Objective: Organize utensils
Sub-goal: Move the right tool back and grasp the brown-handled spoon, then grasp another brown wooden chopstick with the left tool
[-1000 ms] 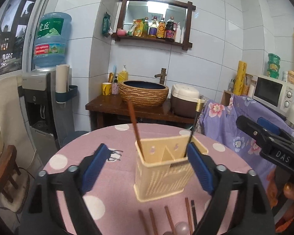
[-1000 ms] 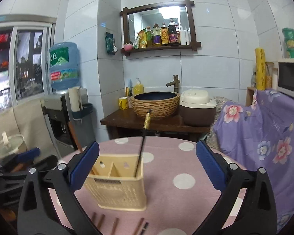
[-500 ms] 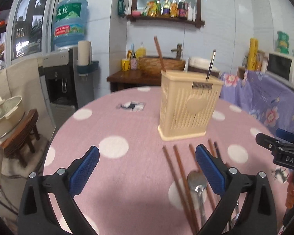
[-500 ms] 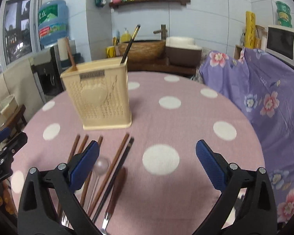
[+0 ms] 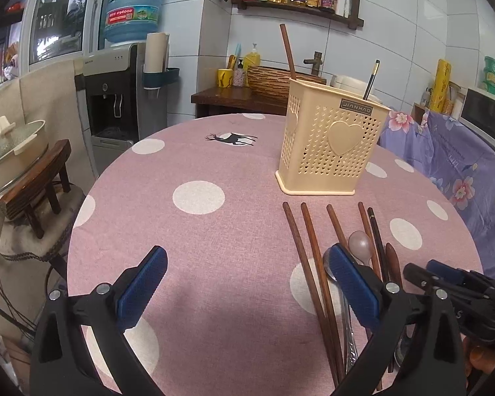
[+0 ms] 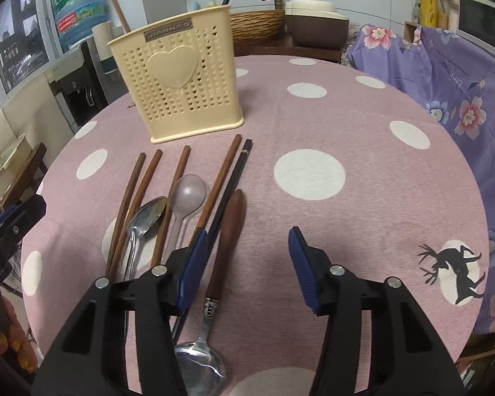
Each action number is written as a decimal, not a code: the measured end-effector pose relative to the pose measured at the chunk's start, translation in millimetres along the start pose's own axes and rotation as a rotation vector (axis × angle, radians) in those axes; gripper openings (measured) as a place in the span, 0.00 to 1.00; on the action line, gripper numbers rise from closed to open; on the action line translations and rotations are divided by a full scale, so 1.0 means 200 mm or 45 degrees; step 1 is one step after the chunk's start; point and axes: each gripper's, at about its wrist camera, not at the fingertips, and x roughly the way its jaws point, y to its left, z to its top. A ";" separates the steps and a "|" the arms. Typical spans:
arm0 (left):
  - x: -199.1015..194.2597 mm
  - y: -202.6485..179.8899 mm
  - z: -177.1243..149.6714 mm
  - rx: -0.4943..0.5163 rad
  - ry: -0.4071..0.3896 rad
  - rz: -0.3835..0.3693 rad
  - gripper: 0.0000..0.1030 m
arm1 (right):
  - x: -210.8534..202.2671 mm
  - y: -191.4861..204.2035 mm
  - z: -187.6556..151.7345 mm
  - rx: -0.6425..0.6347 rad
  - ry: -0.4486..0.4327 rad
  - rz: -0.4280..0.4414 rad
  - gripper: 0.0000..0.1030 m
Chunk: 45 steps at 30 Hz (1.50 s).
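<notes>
A cream perforated utensil holder (image 5: 330,151) (image 6: 178,82) stands on the pink dotted table, with one brown chopstick (image 5: 288,52) and one black chopstick (image 5: 371,79) upright in it. In front of it lie several brown chopsticks (image 6: 132,204), a black chopstick (image 6: 231,184), a metal spoon (image 6: 145,214), a pale pink spoon (image 6: 188,194) and a wooden-handled spoon (image 6: 229,227). My right gripper (image 6: 247,241) is low over them and its jaws are closing. The wooden handle lies between them near the left pad, not pinched. My left gripper (image 5: 247,264) is wide open over bare cloth, left of the utensils.
The round table (image 5: 188,151) ends close on the left, with a stool and pot (image 5: 13,151) below. A purple floral cloth (image 6: 445,76) covers furniture on the right. A water dispenser (image 5: 115,99) and a wooden stand with a basin (image 5: 270,79) are behind.
Both grippers came down from facing the holder to just above the table. The right jaws narrowed around the wooden spoon handle. The left jaws stayed wide.
</notes>
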 end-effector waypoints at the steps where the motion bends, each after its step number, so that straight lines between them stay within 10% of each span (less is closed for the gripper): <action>1: 0.00 0.00 0.00 -0.002 0.002 -0.003 0.95 | 0.01 0.01 0.00 -0.001 0.010 -0.001 0.45; 24: 0.07 -0.04 0.01 0.023 0.057 -0.021 0.94 | 0.16 0.03 0.05 -0.019 0.075 -0.012 0.18; 31: 0.23 -0.10 0.06 0.065 0.206 -0.079 0.58 | 0.16 -0.01 0.05 -0.038 0.067 -0.017 0.16; 45: 0.54 -0.22 0.15 0.094 0.355 -0.049 0.36 | 0.15 -0.05 0.04 -0.035 0.058 0.010 0.16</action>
